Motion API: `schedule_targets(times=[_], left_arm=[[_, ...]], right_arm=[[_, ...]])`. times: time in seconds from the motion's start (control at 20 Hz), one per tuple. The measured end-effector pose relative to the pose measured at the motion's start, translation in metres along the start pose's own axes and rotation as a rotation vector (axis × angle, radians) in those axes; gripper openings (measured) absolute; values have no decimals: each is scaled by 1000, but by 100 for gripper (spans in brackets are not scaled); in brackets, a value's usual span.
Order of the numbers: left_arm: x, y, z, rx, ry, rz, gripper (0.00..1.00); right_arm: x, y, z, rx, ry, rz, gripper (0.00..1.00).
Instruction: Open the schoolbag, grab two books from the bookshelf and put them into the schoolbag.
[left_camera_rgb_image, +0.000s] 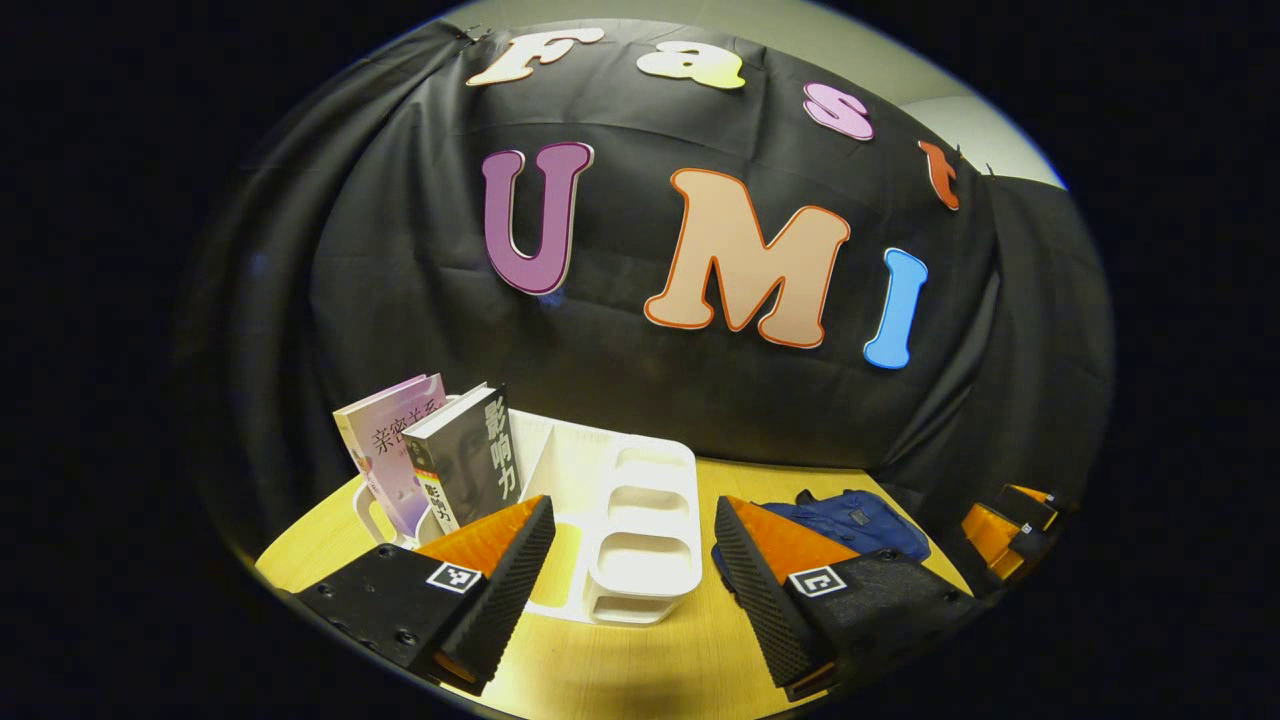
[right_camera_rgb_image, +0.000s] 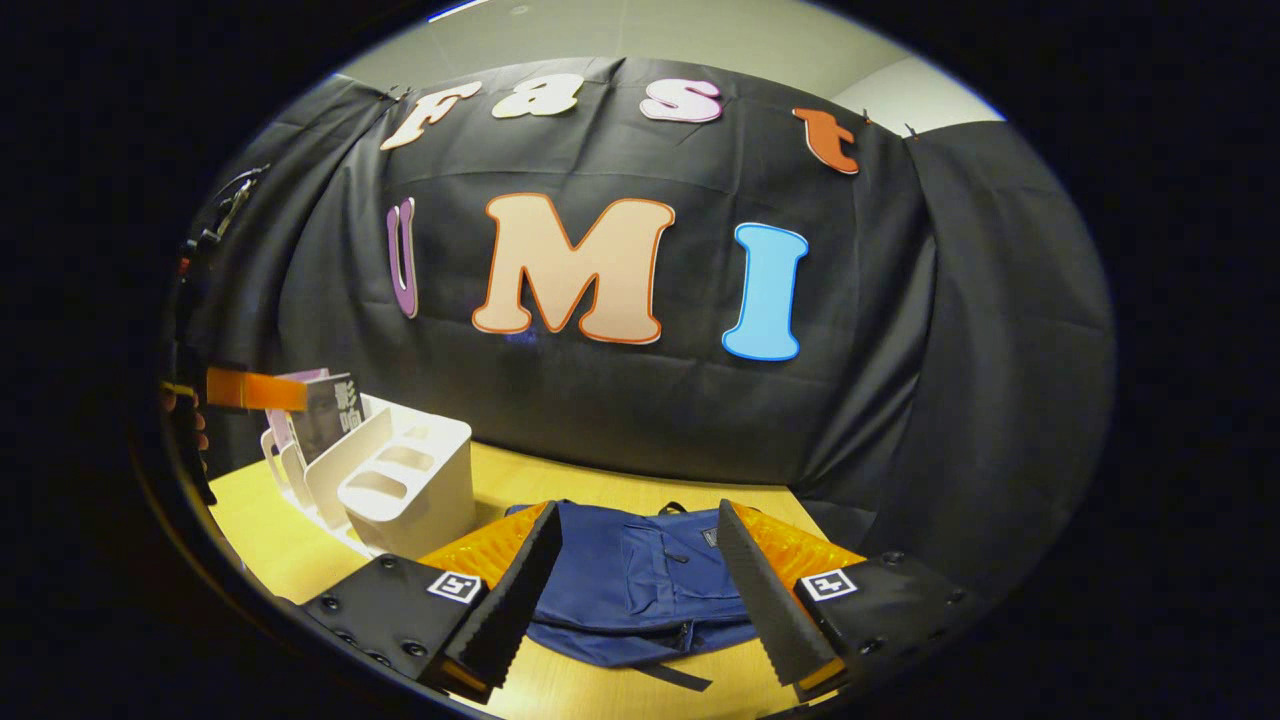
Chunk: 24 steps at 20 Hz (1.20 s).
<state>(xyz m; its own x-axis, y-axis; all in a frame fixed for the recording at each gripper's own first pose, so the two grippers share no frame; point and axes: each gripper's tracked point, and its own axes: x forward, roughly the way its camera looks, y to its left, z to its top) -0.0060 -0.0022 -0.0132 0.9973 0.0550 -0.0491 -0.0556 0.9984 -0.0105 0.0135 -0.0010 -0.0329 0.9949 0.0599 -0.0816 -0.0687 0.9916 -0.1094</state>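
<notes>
The left gripper (left_camera_rgb_image: 635, 545) hovers with jaws wide and empty; the white bookshelf (left_camera_rgb_image: 640, 520) stands just ahead between them, 2 books upright in its left end: a pink book (left_camera_rgb_image: 385, 440) and a dark book (left_camera_rgb_image: 470, 460) (spine in Chinese characters). The right gripper (right_camera_rgb_image: 635, 560), jaws equally wide, frames the blue schoolbag (right_camera_rgb_image: 630, 580) lying flat on the wooden surface (right_camera_rgb_image: 270, 540).

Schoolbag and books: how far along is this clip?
Nothing looks done. The blue schoolbag lies flat on the table, apparently still zipped, and both books stand in the white bookshelf. The right gripper hangs open before the bag; the left gripper is open, empty. Opening, both grabs and packing remain.
</notes>
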Motion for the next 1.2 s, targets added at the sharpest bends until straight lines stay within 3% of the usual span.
schedule_targets(times=[0.5,0.6,0.65,0.7,0.9,1.2], left_arm=[[-7,38,1,9,11,39,95],[-8,45,0,11,21,48,95],[-9,49,-1,9,29,50,95],[-9,50,-3,7,34,50,95],[-12,60,-7,7,46,53,95],[-17,75,-13,6,67,66,95]], right_arm=[[8,19,-50,-177,62,-24,100],[13,20,-65,-233,76,-30,95],[15,21,-74,-267,90,-33,93],[15,22,-82,-304,100,-36,100],[21,33,-108,-487,123,-32,94],[29,53,-143,-753,159,12,98]])
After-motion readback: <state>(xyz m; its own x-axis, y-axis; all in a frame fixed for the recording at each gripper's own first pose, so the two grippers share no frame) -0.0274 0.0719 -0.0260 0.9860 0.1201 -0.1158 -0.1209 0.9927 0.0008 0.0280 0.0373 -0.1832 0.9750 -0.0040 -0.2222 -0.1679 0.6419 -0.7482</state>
